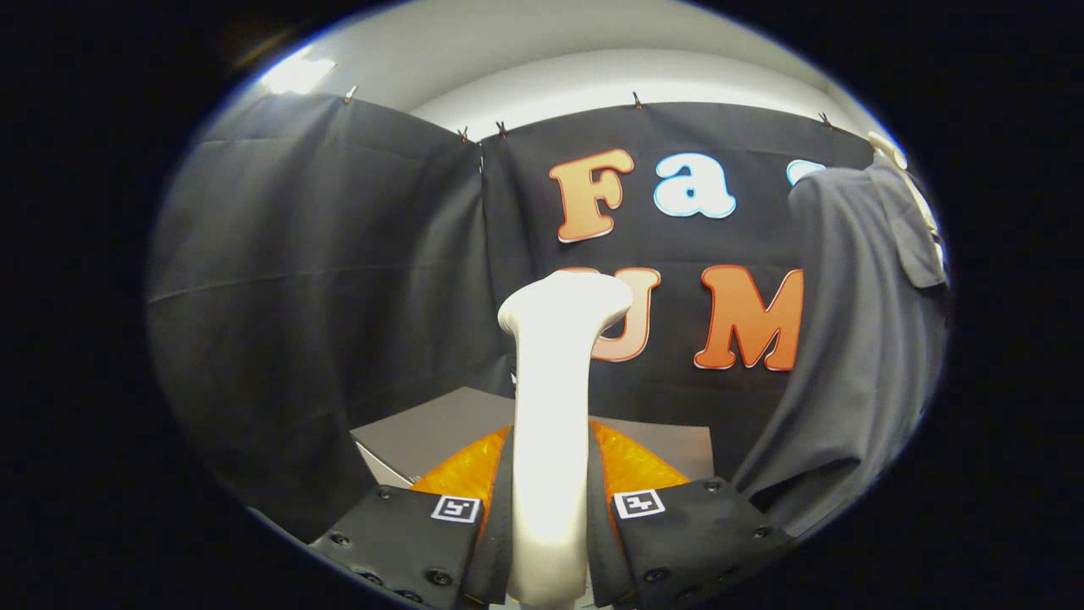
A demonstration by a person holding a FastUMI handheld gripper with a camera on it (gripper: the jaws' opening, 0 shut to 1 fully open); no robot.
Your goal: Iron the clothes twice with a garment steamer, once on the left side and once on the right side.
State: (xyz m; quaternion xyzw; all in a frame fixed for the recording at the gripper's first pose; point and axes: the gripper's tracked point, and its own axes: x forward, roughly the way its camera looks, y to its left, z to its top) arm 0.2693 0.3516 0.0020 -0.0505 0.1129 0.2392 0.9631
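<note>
Black booth wall behind; hand-held gripper [550, 508] grasps upright white garment steamer [555, 407].

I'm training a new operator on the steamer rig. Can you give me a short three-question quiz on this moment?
1. True or false: the gripper is shut on the white garment steamer.
2. Where does the grey shirt hang relative to the steamer's head? A) just ahead of it, touching B) off to the right, apart from it C) behind the fingers
3. Fill in: beyond the fingers lies a grey ____.

Key: 1 true, both fingers press the handle. 2 B. 3 tabletop.
</note>
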